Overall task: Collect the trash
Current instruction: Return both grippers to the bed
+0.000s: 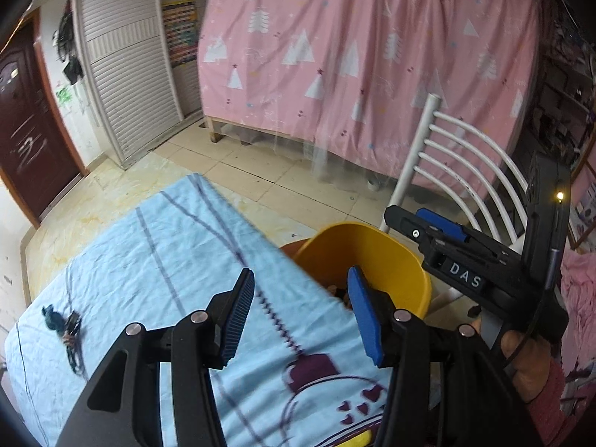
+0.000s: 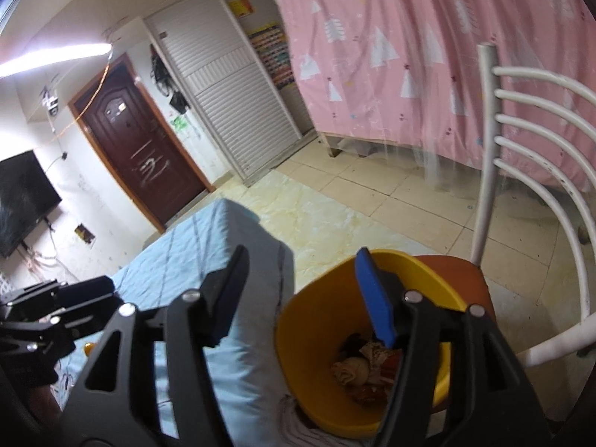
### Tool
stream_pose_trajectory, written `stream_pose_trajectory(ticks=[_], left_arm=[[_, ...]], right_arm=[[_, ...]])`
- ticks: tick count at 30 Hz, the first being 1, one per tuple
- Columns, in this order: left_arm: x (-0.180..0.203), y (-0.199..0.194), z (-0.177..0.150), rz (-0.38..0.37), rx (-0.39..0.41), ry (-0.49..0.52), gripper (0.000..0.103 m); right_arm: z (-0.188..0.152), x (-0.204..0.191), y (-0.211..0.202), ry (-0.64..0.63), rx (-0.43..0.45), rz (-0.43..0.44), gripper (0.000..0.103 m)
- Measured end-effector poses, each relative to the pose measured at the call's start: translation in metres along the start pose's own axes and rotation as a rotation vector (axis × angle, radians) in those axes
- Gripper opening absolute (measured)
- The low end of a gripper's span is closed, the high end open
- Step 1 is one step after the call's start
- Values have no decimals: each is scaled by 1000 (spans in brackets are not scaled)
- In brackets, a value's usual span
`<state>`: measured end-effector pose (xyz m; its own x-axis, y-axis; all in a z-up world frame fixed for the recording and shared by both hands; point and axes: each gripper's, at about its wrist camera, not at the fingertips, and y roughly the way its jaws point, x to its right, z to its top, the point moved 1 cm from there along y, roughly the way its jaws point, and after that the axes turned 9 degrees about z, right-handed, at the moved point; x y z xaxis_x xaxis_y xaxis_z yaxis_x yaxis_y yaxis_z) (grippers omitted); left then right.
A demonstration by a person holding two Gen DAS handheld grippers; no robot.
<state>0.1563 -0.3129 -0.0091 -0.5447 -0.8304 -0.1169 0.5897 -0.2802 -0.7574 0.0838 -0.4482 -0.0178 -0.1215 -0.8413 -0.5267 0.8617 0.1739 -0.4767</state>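
A yellow bin (image 2: 320, 339) stands on the orange seat of a white chair (image 2: 488, 171), beside a table with a light blue cloth (image 1: 149, 268). Crumpled paper and wrappers (image 2: 357, 368) lie in the bin's bottom. My right gripper (image 2: 301, 294) is open and empty, above the bin's near rim; it also shows in the left wrist view (image 1: 439, 227). My left gripper (image 1: 301, 309) is open and empty over the cloth, beside the bin (image 1: 376, 257). A small dark crumpled wrapper (image 1: 61, 326) lies on the cloth at the far left.
A pink curtain with white trees (image 1: 354, 56) hangs behind the chair. A white slatted wardrobe (image 1: 126, 74) and a dark wooden door (image 1: 26, 119) stand at the left. A black screen (image 2: 22, 201) hangs on the left wall. The floor is tiled.
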Motion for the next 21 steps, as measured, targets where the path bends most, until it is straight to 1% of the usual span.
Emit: stream_pose_trajectory(ticks=[8,21], left_arm=[[-54,-13,-10,41,18,-88,44],[-141,-26,-26,154,28,-196,44]], right_arm=[[-6,-50,23,-89,-58,51,57],[-31,-125,50,-226,-159,152,58]])
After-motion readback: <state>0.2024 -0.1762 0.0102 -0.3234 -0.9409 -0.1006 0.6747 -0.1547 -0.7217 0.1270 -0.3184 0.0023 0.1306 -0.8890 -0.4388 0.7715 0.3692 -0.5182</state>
